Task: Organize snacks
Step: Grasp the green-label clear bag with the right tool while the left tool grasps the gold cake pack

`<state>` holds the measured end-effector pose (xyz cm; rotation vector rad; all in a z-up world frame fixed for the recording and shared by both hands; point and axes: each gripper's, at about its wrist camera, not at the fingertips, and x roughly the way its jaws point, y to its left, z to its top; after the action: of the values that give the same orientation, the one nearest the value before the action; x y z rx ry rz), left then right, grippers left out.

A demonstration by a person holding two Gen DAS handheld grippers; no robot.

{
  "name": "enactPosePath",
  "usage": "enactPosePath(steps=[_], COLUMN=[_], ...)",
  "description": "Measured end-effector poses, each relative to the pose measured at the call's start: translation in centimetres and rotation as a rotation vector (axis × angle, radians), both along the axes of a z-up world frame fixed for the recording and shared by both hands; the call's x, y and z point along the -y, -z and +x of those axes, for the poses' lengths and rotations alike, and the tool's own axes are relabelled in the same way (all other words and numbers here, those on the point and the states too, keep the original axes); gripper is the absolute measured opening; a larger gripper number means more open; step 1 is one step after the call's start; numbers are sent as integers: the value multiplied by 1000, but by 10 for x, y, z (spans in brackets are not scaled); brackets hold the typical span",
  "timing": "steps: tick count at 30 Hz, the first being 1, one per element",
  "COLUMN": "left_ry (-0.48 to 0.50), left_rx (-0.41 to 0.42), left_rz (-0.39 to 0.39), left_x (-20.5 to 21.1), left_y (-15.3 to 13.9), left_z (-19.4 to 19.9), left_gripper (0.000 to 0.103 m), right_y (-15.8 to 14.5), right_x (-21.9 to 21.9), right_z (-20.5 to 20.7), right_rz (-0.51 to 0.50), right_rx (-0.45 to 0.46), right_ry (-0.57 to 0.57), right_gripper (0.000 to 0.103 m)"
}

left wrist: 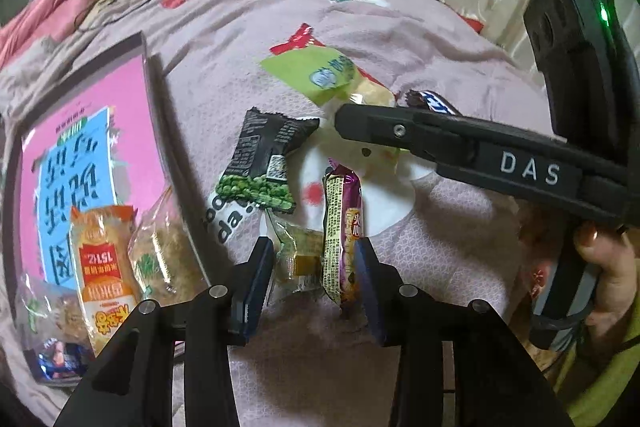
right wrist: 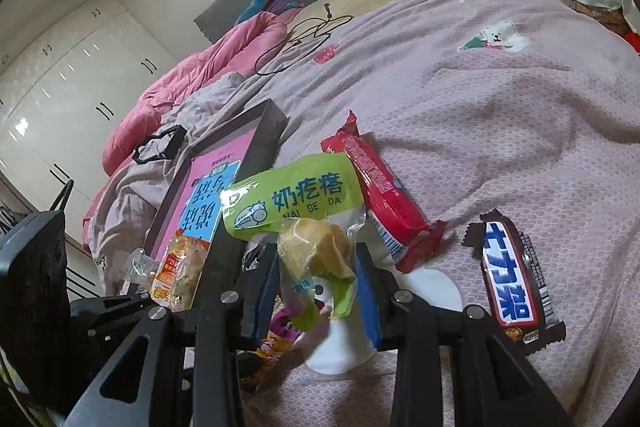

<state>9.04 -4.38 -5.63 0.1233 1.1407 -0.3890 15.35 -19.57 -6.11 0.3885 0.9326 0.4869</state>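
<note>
The left gripper (left wrist: 316, 267) points steeply down at the pink blanket (left wrist: 420, 39). Two snacks stand between its blue pads: a clear-wrapped yellow snack (left wrist: 298, 259) and a purple and yellow packet (left wrist: 342, 235). The right pad touches the purple and yellow packet; the left pad sits just beside the clear-wrapped snack. Whether the pads press both snacks firmly cannot be told.

The right gripper (right wrist: 318, 279) is clenched on a green-labelled bag (right wrist: 304, 223), gripping the clear lower part that holds a yellow lump. The bag's green header stands up above the fingers. In the left wrist view the same gripper reaches in from the right, held by a hand (left wrist: 608, 267).

Snacks lying loose on the blanket:
- A black packet printed with green peas (left wrist: 264, 163), just left of the purple and yellow packet.
- A red packet (right wrist: 376, 191), just behind the green-labelled bag.
- A dark chocolate bar with blue lettering (right wrist: 514, 275), to the right, apart from the rest.

A shallow box with a pink bottom (left wrist: 96, 115) lies at the left. It holds an orange packet (left wrist: 106, 267), a clear bag of brown pieces (left wrist: 168, 247) and a small blue wrapper (left wrist: 60, 359).
</note>
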Motion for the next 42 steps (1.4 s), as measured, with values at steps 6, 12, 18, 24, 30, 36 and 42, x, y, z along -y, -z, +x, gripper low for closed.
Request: enactPosePath(steps=[6,12,18,24,30,36,42], left_ry=[-27,-7,40,39,-16,3,22], left_rx=[-13,17,44,30,-19,-23,-6], left_rz=[-30,-8,18,70,48,64,130], left_x=[-10,-2,19,23,5,10,22], left_y=[-3,-9,-16,-7,6,12,20], left_z=[3,-3,-7,-5,3,5,8], left_gripper=[45,46,45,46,41,37,38], right_y=[-1,0,0,1,-1,0,1], right_x=[-2,-3,-3,-2,-2,-4,-6], right_z=[0,1,1,1,0,0,1], right_rz=[-3,-6,-2,-1,-1,-10,-19], right_rx=[3,2,2,2,6,4,2], right_ry=[-3,-2,2,4,2,-2,-3], right_gripper=[36,36,36,36,36,36,36])
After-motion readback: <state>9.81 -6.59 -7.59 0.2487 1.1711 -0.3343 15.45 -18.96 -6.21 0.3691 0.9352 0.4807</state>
